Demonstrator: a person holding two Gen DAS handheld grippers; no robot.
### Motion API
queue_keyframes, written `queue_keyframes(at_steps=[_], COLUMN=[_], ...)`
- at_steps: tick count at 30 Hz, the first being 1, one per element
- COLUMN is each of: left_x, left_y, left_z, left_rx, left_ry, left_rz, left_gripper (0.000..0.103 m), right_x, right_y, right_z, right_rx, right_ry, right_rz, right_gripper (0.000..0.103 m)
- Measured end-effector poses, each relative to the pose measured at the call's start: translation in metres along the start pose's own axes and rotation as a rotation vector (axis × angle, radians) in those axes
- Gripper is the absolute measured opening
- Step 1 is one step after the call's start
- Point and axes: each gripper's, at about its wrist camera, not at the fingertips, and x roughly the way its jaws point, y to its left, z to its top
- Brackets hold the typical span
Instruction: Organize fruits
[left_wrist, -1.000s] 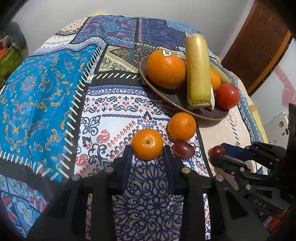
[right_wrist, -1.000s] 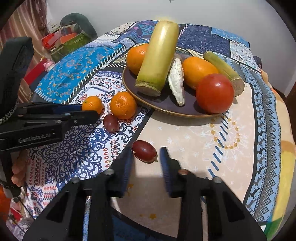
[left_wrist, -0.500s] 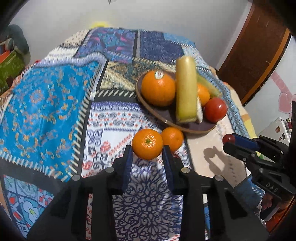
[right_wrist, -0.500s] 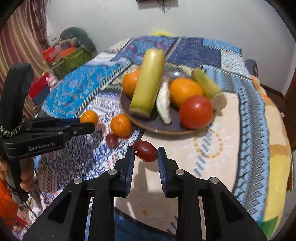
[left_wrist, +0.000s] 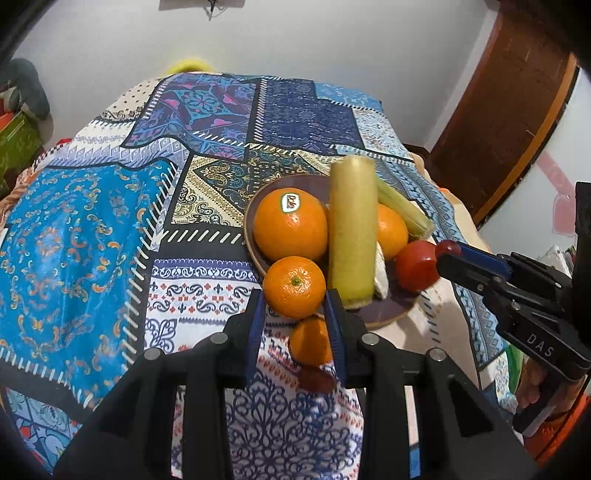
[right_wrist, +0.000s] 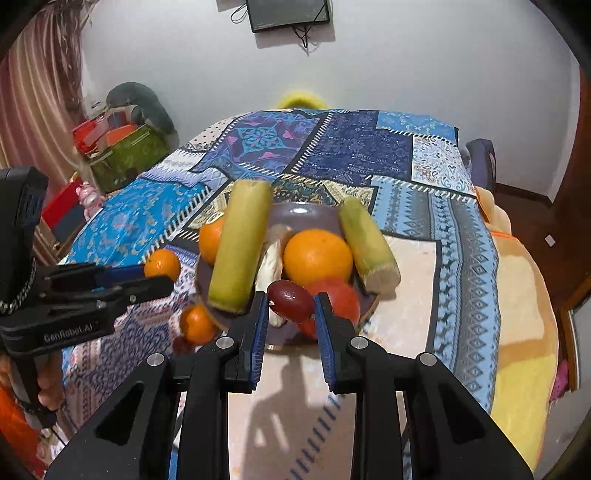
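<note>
The left gripper squeezes a small orange in the air by the near rim of the plate. The right gripper pinches a red grape, long side lying across, above the plate's near edge. The tablecloth spreads wide on the left.

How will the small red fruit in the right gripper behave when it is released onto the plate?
The red fruit looks smooth and oval, so it will probably roll. The plate is already crowded, so it may settle against the tomato. Its glossy skin suggests it may slip in the right gripper.
</note>
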Motion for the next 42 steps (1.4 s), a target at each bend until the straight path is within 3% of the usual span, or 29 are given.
queue_keyframes(at_steps=[22,26,34,42], left_x=[0.019,0.007,-0.022,-0.020], left_y=[-0.006,-0.009,-0.015,-0.018], left_z=[0.007,0.007,-0.003,-0.036], left_rx=[0.021,0.028,0.050,0.039], left_ry=[0.018,-0.002,-0.023,0.052], left_rz=[0.002,0.000,0.009,0.008], left_gripper=[0.033,0.033,0.034,0.037], right_x=[0.028,0.022,-0.005,-0.034], right_y=[0.004,0.005,0.006,0.011], right_z=[0.011,0.011,0.012,-0.002], right_rx=[-0.060,-0.066,-0.065,-0.075], right_ry=[0.032,0.024,-0.015,-0.032], right_rz=[-0.016,-0.029,-0.033,-0.032], right_gripper=[0.025,0.031,0.031,0.032])
